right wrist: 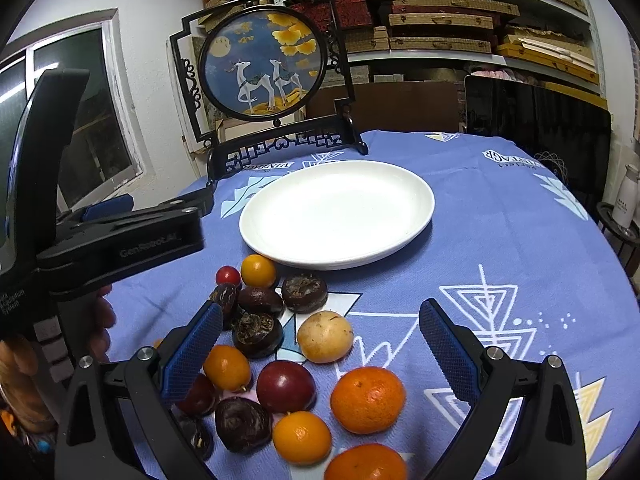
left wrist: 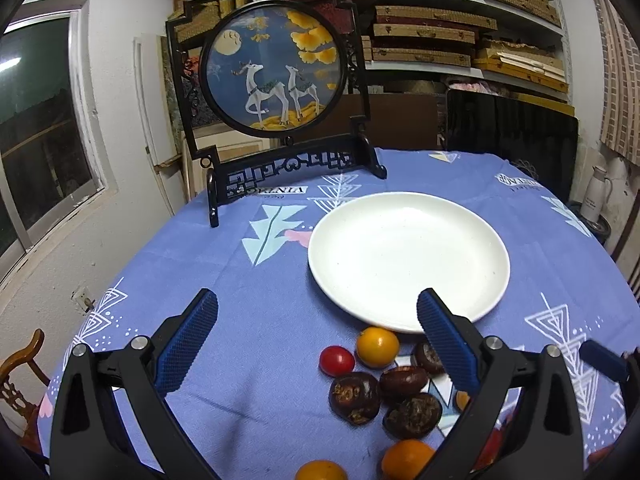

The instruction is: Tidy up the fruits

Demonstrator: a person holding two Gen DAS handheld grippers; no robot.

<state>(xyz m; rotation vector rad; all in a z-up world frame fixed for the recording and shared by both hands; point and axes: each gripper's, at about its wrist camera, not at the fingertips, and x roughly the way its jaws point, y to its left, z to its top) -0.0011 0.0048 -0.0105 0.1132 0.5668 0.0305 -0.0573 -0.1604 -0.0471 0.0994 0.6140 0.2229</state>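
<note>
Both grippers' fingers spread wide (holding nothing) above fruits.

left wrist: low over the surface, facing the white plate and framed deer screen, fruit close below | right wrist: further right, nearer the fruit pile, same heading | shared: plate, screen, shelves, blue cloth

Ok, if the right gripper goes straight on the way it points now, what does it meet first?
Probably the pale yellow fruit, lying on the tablecloth between the open right gripper fingers. The white plate lies farther along. Depth is unclear from this one view.
</note>
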